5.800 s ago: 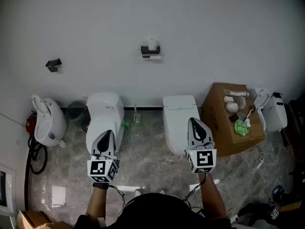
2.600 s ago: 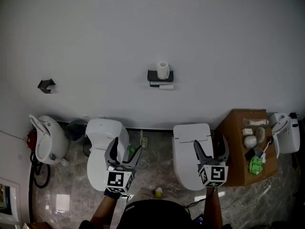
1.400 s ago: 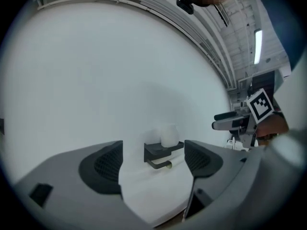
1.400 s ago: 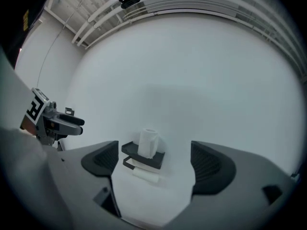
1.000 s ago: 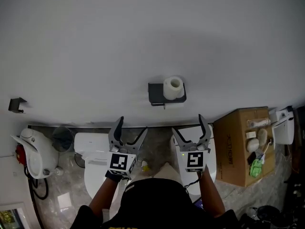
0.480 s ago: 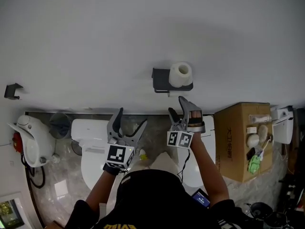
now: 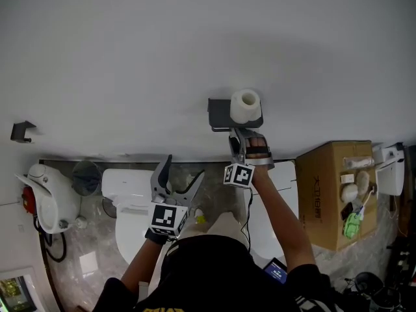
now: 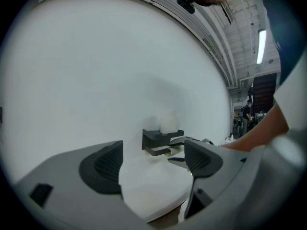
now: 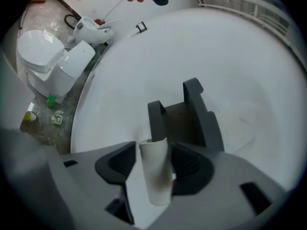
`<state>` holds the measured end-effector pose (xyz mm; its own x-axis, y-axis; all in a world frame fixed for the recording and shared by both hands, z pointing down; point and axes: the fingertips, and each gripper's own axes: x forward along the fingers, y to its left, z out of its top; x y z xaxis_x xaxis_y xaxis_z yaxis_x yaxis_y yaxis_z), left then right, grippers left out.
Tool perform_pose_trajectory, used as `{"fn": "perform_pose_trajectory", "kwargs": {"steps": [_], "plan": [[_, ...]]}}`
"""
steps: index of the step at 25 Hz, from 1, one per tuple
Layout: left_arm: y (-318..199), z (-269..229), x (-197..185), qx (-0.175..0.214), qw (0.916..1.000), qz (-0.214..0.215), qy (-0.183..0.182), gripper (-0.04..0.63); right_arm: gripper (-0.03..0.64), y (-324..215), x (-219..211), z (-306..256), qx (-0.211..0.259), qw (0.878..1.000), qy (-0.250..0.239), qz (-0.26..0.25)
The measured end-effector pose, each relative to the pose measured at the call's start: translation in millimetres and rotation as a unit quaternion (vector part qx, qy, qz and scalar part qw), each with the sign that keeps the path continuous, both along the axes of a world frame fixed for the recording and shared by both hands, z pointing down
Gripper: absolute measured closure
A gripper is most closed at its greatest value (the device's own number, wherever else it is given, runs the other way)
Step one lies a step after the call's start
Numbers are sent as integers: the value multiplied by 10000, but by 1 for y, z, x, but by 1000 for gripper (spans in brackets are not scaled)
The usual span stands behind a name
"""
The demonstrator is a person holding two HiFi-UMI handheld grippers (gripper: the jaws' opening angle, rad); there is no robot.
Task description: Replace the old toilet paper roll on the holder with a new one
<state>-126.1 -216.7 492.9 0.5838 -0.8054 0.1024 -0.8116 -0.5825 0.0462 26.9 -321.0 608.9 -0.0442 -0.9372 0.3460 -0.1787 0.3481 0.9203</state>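
Note:
A dark wall holder (image 7: pixel 221 112) carries a full white roll (image 7: pixel 246 105) on its top shelf. Below it an empty cardboard tube (image 9: pixel 156 169) hangs on the holder's arm (image 9: pixel 155 110). My right gripper (image 7: pixel 243 142) is rolled onto its side right under the holder. Its jaws are closing with the tube between them, and the pads are just short of pressing on it. My left gripper (image 7: pixel 177 177) hovers lower left over a toilet, open and empty. From the left gripper view, the holder (image 8: pixel 160 137) is ahead, with the pale roll (image 8: pixel 165 122) faint above it.
Two white toilets (image 7: pixel 130 207) (image 7: pixel 276 200) stand against the wall under the holder. A brown carton (image 7: pixel 328 200) with small items is at the right. A white fixture (image 7: pixel 45 197) and a bin (image 7: pixel 86 174) sit at the left, a small black bracket (image 7: pixel 23 130) on the wall.
My right gripper went up to the holder, rolled onto its side and narrowed its jaws around the empty tube. The left gripper has hardly moved.

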Motion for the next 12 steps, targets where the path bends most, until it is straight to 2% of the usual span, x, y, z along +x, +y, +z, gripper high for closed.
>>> {"fn": "perform_pose_trajectory", "kwargs": {"steps": [1, 2, 7, 12], "plan": [[0, -2, 1, 1, 10000, 10, 33, 189, 437, -2, -1, -4, 85, 9999, 81, -18], [0, -1, 2, -17, 10000, 26, 31, 189, 448, -3, -3, -7, 142, 9998, 162, -47], [2, 6, 1, -179, 9998, 49, 10, 189, 463, -4, -6, -11, 180, 9994, 296, -63], [-1, 3, 6, -128, 9999, 80, -61, 189, 465, -6, -4, -14, 185, 9993, 316, -34]]}}
